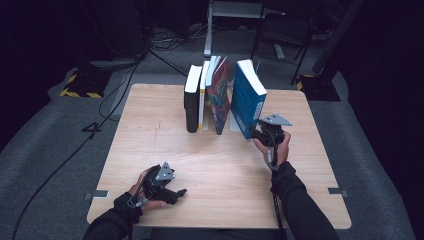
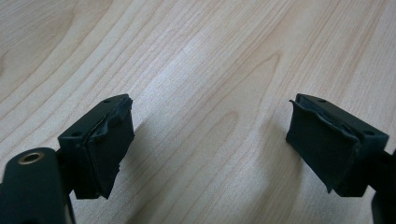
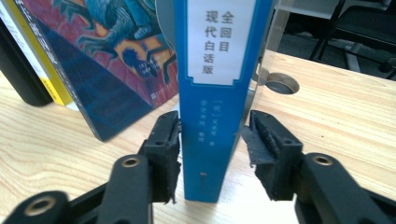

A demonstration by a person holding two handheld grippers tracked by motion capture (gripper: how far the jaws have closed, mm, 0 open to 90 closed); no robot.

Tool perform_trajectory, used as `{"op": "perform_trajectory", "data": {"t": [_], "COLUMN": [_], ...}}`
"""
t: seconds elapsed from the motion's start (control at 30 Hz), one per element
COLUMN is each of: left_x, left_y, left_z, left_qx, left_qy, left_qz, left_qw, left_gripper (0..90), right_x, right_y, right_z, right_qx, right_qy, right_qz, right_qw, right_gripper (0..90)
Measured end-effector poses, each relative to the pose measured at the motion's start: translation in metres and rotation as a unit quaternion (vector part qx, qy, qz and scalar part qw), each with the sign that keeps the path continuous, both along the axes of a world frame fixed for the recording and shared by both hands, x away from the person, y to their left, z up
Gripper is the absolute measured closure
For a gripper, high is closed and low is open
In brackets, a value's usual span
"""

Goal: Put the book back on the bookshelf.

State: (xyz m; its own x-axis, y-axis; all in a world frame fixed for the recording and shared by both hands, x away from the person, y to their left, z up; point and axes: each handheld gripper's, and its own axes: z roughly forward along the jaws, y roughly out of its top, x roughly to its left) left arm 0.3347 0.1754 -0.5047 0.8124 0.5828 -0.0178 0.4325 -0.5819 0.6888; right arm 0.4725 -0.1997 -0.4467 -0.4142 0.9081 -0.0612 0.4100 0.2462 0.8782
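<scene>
The blue book (image 3: 215, 100) stands on its bottom edge at the right end of a short row of books on the tabletop (image 1: 165, 150), its long axis running up from the wood and leaning a little leftward toward its neighbours, spine facing the person. It lies straight ahead of the right hand-held gripper (image 3: 214, 154), which straddles the lower part of the spine: the left pad looks to be touching the cover, while a thin gap shows between the right pad and the spine, so I read the jaws as open around the book rather than clamped, though the left contact is hard to judge. Just left of it stands a book with a red and blue illustrated cover (image 3: 100, 60), tilted, then a yellow-edged book (image 1: 202, 97) and a black book (image 1: 192, 100), upright and close together. The right hand is plainly the nearer one. The left hand-held gripper (image 2: 210, 144) rests well apart, near the tabletop's front left, jaws wide open over bare wood.
</scene>
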Motion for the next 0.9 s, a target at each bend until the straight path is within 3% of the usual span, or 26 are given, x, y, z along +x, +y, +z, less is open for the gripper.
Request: {"op": "perform_trajectory", "data": {"t": [0.27,0.47,0.7,0.9], "left_x": [0.000,0.000,0.000,0.000], "left_y": [0.000,0.000,0.000,0.000], "left_z": [0.000,0.000,0.000,0.000], "left_qx": [0.000,0.000,0.000,0.000], "left_qy": [0.000,0.000,0.000,0.000], "left_qz": [0.000,0.000,0.000,0.000], "left_qw": [1.0000,1.0000,1.0000,1.0000], "left_gripper": [14.5,14.5,14.5,14.5], "right_x": [-0.003,-0.009,-0.015,-0.019], "right_y": [-0.004,-0.004,-0.010,-0.015], "right_z": [0.005,0.011,0.020,0.025], "right_qx": [-0.020,-0.050,-0.061,-0.076], "right_qy": [0.018,0.029,0.038,0.039], "right_qz": [0.021,0.040,0.085,0.103], "right_qw": [0.9994,0.9975,0.9938,0.9909], "right_gripper": [48.7,44.0,36.9,34.7]}}
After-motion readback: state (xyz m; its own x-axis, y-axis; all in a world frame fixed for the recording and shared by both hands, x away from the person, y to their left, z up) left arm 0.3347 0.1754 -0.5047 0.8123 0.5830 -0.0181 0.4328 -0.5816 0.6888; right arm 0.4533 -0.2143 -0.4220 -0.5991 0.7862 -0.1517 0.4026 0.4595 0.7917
